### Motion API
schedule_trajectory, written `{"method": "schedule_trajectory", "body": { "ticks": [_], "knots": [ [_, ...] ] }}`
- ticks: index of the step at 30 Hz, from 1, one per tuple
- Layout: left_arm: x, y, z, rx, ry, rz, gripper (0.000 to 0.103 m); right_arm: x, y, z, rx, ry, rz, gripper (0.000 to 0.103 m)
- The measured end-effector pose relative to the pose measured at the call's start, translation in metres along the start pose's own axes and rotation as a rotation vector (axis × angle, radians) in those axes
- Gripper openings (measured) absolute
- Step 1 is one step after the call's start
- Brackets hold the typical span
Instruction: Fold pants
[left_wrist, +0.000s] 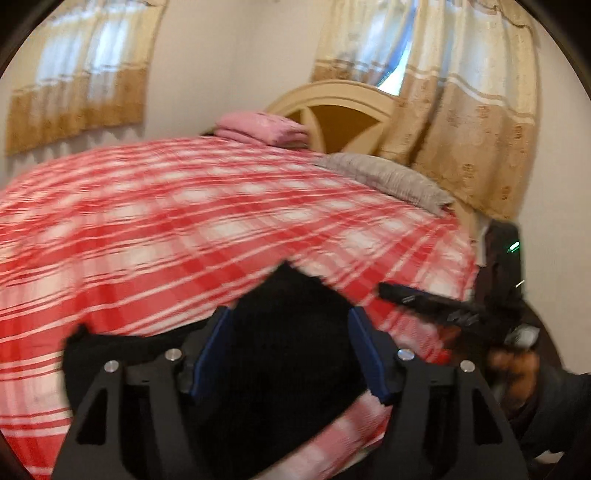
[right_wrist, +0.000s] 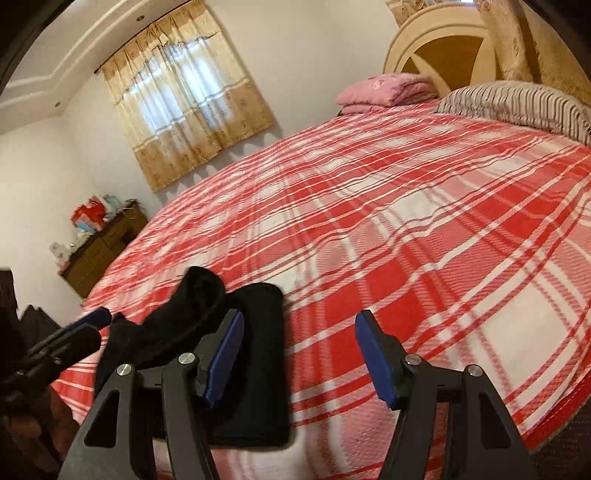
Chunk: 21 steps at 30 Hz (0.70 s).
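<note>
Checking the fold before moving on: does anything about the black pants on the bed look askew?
Yes. In the right wrist view the black fabric pants lie mostly flat on the red-and-white plaid bedspread, but one end humps up, bunched, at their left.

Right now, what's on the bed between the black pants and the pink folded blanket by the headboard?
Nothing but bare red plaid bedspread. The right wrist view shows it running clear from the black pants to the pink blanket.

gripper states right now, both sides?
Left gripper: jaws open, black pants loose between them.
Right gripper: jaws open, holding nothing.
</note>
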<state>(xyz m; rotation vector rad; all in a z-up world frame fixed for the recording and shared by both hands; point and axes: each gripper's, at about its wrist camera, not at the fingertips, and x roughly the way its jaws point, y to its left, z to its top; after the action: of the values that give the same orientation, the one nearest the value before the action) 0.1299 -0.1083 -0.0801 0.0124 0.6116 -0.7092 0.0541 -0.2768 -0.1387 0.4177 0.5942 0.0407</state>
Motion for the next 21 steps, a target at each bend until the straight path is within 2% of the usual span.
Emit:
{"method": "schedule_trajectory", "body": {
  "ticks": [4, 9, 11, 12, 16, 18, 19, 21],
  "knots": [
    [-0.012, 0.034, -0.016, -0.033, -0.022, 0.166, 0.084, -0.005, 0.033, 0.005, -0.069, 0.017, 0.092, 0.064],
    [-0.019, 0.07, -0.032, -0.146, -0.019, 0.236, 0.084, -0.013, 0.088, -0.002, -0.246, 0.006, 0.139, 0.064],
    [-0.02, 0.076, -0.036, -0.175, -0.018, 0.239, 0.084, -0.009, 0.105, -0.011, -0.335, 0.019, 0.122, 0.064],
    [-0.021, 0.076, -0.038, -0.182, -0.018, 0.242, 0.084, -0.003, 0.113, -0.015, -0.38, 0.033, 0.085, 0.064],
    [-0.022, 0.073, -0.04, -0.182, -0.019, 0.244, 0.084, 0.017, 0.113, -0.027, -0.448, 0.136, -0.026, 0.064],
    [-0.022, 0.072, -0.04, -0.178, -0.021, 0.242, 0.089, 0.023, 0.104, -0.031, -0.461, 0.185, -0.062, 0.046],
    [-0.022, 0.072, -0.04, -0.178, -0.023, 0.243, 0.089, 0.025, 0.098, -0.032, -0.454, 0.21, -0.071, 0.028],
    [-0.023, 0.074, -0.042, -0.182, -0.025, 0.244, 0.09, 0.023, 0.085, -0.033, -0.425, 0.236, -0.049, 0.022]
  ]
}}
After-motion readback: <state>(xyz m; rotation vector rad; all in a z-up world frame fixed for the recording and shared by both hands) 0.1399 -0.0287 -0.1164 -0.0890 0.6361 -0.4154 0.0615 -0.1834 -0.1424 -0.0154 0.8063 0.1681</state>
